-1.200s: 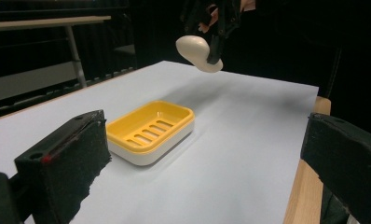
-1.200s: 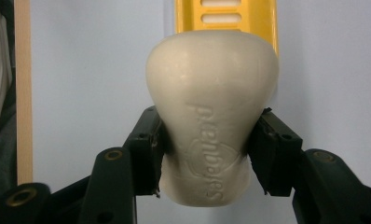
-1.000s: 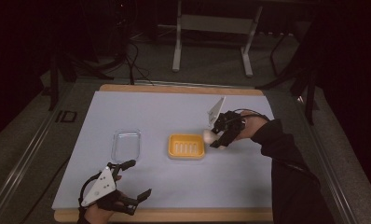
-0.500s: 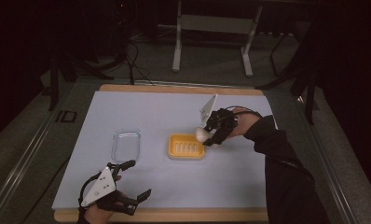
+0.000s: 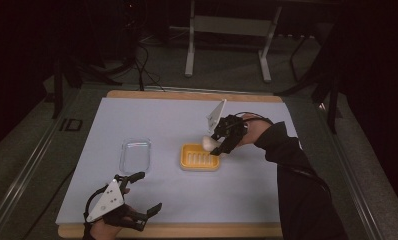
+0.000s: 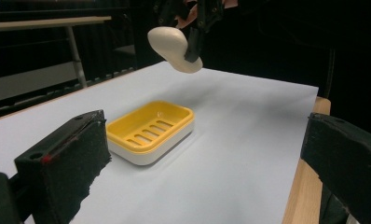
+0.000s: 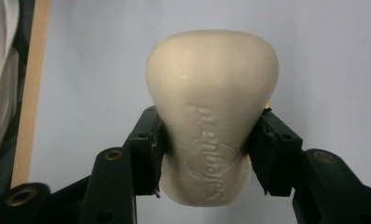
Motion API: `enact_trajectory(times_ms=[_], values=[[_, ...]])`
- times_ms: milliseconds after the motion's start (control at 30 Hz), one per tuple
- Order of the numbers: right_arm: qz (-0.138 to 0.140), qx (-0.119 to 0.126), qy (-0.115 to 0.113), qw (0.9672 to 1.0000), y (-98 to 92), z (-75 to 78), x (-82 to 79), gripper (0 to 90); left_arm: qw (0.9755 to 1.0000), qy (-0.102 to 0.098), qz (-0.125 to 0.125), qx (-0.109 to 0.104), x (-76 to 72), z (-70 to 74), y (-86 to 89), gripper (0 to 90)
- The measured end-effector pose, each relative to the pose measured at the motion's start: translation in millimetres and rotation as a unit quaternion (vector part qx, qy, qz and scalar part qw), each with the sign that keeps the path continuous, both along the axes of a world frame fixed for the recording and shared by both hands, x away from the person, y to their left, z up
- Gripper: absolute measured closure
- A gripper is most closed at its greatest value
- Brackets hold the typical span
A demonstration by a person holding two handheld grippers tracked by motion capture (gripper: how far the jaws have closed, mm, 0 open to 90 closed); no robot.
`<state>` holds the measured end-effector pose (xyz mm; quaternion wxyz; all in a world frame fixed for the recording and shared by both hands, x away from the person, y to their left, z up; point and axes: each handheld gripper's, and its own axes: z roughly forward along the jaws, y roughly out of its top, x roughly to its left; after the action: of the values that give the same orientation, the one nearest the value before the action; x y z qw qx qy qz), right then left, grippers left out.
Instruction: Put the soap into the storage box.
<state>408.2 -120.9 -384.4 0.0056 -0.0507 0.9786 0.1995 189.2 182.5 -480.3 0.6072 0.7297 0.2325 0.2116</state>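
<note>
Right hand-held gripper point(image 5: 218, 144): jaws clamped on a bar of soap, one pad on each long side; it hangs above the table at the upper right corner of the soap dish. In the left gripper view it comes in from the top edge point(image 6: 193, 44).
Bar of soap point(image 5: 207, 143): cream-white, oval, held in the air and touching neither dish nor table. The right gripper view shows raised lettering on its face point(image 7: 211, 126), and the rounded end sticks out past the jaws. In the left gripper view it hangs tilted, above and behind the dish point(image 6: 173, 46).
Soap dish point(image 5: 200, 157): yellow slotted tray on a white base, lying flat near the middle of the table with nothing in it; its slots show plainly in the left gripper view point(image 6: 148, 130).
Left hand-held gripper point(image 5: 141, 200): jaws apart with nothing between them, held low over the near left part of the table, well apart from the dish. Its two black pads frame the left gripper view.
Clear lid point(image 5: 135, 155): a see-through rectangular plastic piece lying flat on the table, to the left of the soap dish and not touching it.
Table point(image 5: 152, 117): covered by a pale sheet, with a wooden edge showing along the near and far sides.
Sleeve point(image 5: 297, 180): dark, running in from the lower right to the right hand-held gripper.
</note>
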Motion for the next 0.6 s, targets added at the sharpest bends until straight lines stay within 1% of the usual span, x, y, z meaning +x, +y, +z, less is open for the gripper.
enact_trajectory(times_ms=[67, 233, 267, 333, 433, 500, 567, 600], values=[[-0.004, 0.007, 0.003, 1.0, 1.3, -0.4, 2.6, 49.6, 1.0, 0.0, 0.001, 0.001, -0.4, 0.0, 0.4, 1.1], [0.0, 0.011, 0.005, 0.9999, 5.8, -1.5, 4.1, 49.6, 1.0, 0.001, 0.004, 0.0, -1.3, -0.1, 1.2, 1.1], [0.003, 0.013, 0.003, 0.9999, 6.9, -1.6, 5.0, 49.6, 1.0, 0.002, 0.004, 0.0, -1.7, -0.2, 1.3, 1.1], [0.003, 0.022, 0.007, 0.9997, 9.8, -2.6, 6.6, 49.6, 1.0, 0.002, 0.004, 0.0, -2.1, -0.2, 1.5, 1.1], [0.004, 0.025, 0.006, 0.9996, 13.4, -4.4, 6.6, 49.6, 1.0, 0.002, 0.005, 0.0, -2.6, -0.2, 1.9, 1.1], [0.009, 0.028, 0.009, 0.9995, 18.4, -9.4, 6.2, 49.6, 1.0, 0.001, 0.006, 0.001, -3.3, 0.0, 2.5, 1.1], [0.007, 0.023, 0.006, 0.9997, 20.6, -14.1, 7.7, 49.6, 1.0, 0.002, 0.005, 0.001, -3.4, -0.1, 2.6, 1.1], [0.003, 0.026, 0.011, 0.9996, 20.8, -16.6, 9.6, 49.6, 1.0, 0.002, 0.005, 0.001, -3.4, -0.1, 2.6, 1.1]])
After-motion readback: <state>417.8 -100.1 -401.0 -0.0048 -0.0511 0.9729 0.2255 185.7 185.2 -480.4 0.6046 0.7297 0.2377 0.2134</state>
